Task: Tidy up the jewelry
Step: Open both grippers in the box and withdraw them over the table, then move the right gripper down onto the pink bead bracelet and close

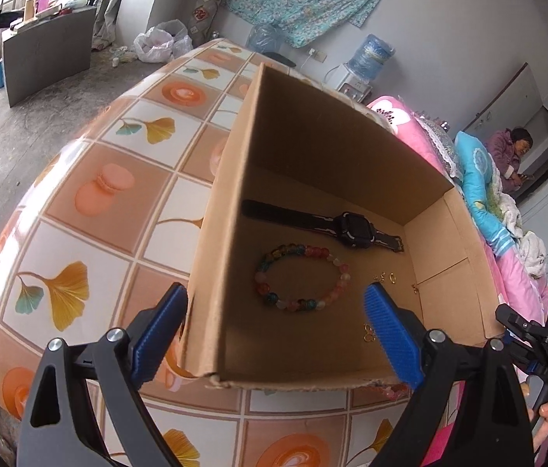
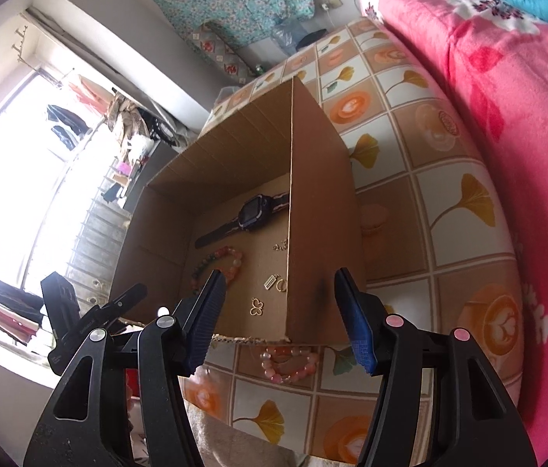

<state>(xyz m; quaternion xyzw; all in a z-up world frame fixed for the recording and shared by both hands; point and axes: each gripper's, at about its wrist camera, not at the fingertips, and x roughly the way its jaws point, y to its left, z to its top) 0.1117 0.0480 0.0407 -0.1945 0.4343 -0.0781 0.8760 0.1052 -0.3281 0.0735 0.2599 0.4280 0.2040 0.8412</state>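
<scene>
An open cardboard box (image 1: 219, 210) (image 2: 320, 194) stands on the patterned table. Inside lie a black watch (image 1: 351, 225) (image 2: 252, 210), a multicoloured bead bracelet (image 1: 303, 278) (image 2: 219, 262) and small gold pieces (image 1: 386, 277) (image 2: 270, 284), one butterfly-shaped (image 2: 257, 306). A pink bead bracelet (image 2: 289, 364) lies on the table just outside the box's near wall. My left gripper (image 1: 275, 334) is open and empty, straddling the box's near left corner. My right gripper (image 2: 275, 315) is open and empty, straddling the box's near right wall. The right gripper shows in the left wrist view (image 1: 538, 346).
The table (image 1: 91, 194) (image 2: 449, 210) has a tiled ginkgo and dessert cloth. A bed with pink blankets (image 2: 526, 116) (image 1: 507, 257) runs along its right side. A person (image 1: 511, 155) sits far right. A water dispenser (image 1: 367, 62) stands behind.
</scene>
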